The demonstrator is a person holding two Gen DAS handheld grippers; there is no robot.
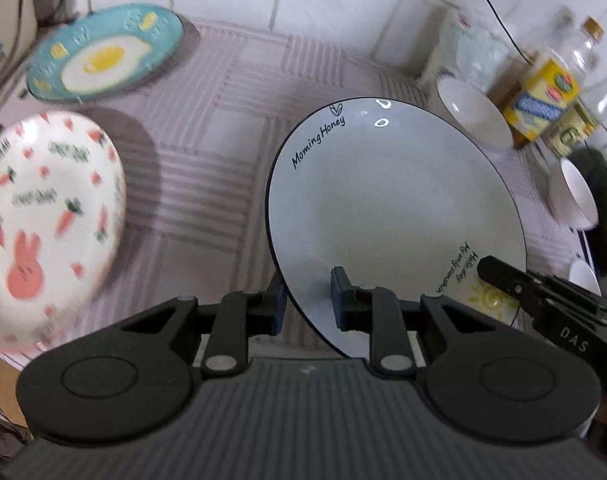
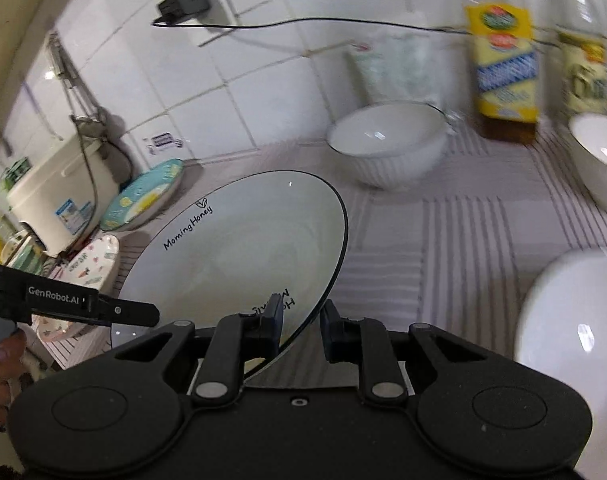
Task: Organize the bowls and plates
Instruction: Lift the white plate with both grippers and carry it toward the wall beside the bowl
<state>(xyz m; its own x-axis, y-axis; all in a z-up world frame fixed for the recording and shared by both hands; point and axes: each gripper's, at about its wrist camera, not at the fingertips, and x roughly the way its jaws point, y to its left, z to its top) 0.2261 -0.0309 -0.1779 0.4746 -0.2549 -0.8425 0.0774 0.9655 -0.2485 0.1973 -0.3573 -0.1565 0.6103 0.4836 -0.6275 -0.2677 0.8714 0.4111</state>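
A white plate with a dark rim and "Morning Honey" lettering [image 1: 391,208] is held tilted above the striped cloth; it also shows in the right wrist view [image 2: 239,248]. My left gripper [image 1: 307,300] straddles its near left rim, one finger on each side. My right gripper [image 2: 301,320] straddles the opposite rim and shows in the left wrist view as a black arm [image 1: 543,296]. A teal egg plate [image 1: 103,52] and a white carrot-and-bunny plate [image 1: 43,220] lie to the left. White bowls [image 2: 387,144] [image 2: 599,156] [image 2: 575,328] stand to the right.
Oil bottles with yellow labels [image 2: 503,60] stand by the tiled wall behind the bowls. A white rice cooker [image 2: 59,196] sits at the far left. A black cable [image 2: 303,24] runs along the wall. A striped cloth [image 1: 223,128] covers the counter.
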